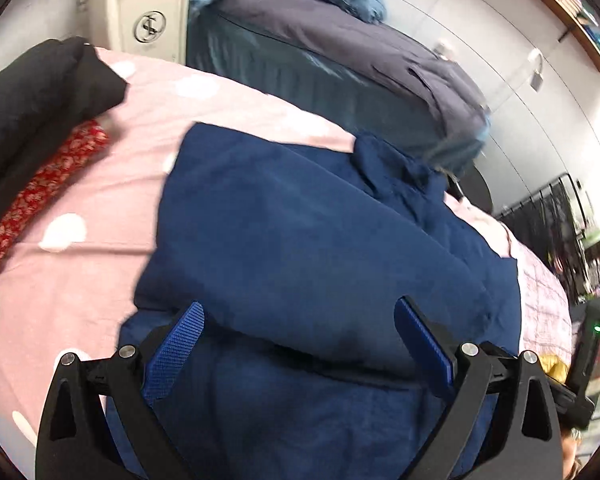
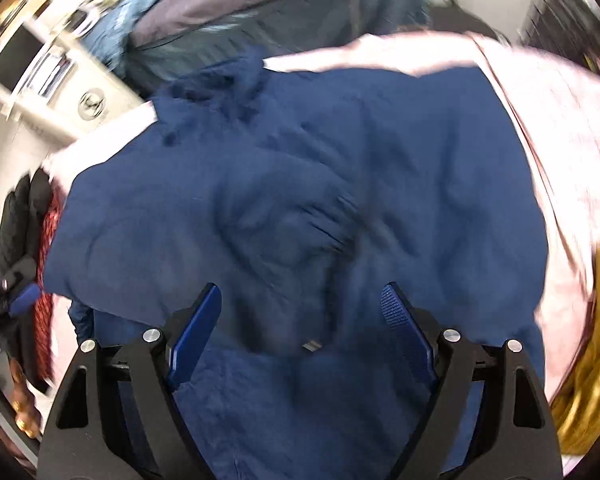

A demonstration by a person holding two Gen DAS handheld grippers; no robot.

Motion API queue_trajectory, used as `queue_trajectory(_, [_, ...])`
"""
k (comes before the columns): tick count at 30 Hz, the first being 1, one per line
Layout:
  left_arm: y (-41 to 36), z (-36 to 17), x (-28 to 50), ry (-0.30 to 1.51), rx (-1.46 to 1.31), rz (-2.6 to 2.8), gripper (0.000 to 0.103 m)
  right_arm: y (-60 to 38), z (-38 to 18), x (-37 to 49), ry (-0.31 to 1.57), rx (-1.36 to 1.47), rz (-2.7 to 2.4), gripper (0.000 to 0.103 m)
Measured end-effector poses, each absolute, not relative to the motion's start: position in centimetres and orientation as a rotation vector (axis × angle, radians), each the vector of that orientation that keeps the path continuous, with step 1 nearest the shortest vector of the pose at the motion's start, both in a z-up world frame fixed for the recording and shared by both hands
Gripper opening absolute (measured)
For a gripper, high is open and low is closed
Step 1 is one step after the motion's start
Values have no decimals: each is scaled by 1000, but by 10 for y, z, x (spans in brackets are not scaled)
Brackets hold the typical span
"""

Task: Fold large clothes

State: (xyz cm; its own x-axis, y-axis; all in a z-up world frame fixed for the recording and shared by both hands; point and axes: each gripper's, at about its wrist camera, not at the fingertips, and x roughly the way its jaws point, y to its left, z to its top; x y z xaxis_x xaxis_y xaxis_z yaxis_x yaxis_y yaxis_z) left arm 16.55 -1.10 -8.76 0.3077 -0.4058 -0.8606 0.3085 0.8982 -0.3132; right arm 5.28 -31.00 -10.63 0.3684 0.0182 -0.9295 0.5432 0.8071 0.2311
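Note:
A large navy blue garment lies partly folded on a pink bedsheet with white dots. My left gripper is open just above the garment's near fold, its blue pads apart and empty. In the right wrist view the same garment fills the middle, wrinkled, with its collar at the far side. My right gripper is open over it and holds nothing. The right view is blurred by motion.
A black garment and a red patterned cloth lie at the left of the bed. A gold cloth lies at the right. A grey and teal bed stands behind, with a cream appliance beside it.

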Motion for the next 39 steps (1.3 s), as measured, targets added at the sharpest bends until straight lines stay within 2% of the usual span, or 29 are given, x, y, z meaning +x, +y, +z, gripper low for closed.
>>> queue_trajectory(4, [-37, -98, 174, 1166, 27, -521, 94, -275, -105, 87, 1188, 374, -259, 82])
queue_trajectory(7, [-60, -121, 178, 1173, 173, -506, 95, -257, -128, 103, 1277, 266, -229, 82])
queue_trajectory(15, [-71, -185, 199, 1303, 259, -450, 97, -283, -181, 111, 1407, 371, -294, 82])
queue_trajectory(26, [-84, -211, 201, 1295, 316, -431, 98, -270, -208, 145, 1451, 281, -346, 97])
queue_trajectory(35, [-93, -216, 200, 1285, 359, -433, 99, -259, -213, 147, 1428, 271, -367, 97])
queue_trajectory(39, [-96, -206, 204, 1338, 364, -448, 98, -247, -209, 130, 1397, 278, -341, 97])
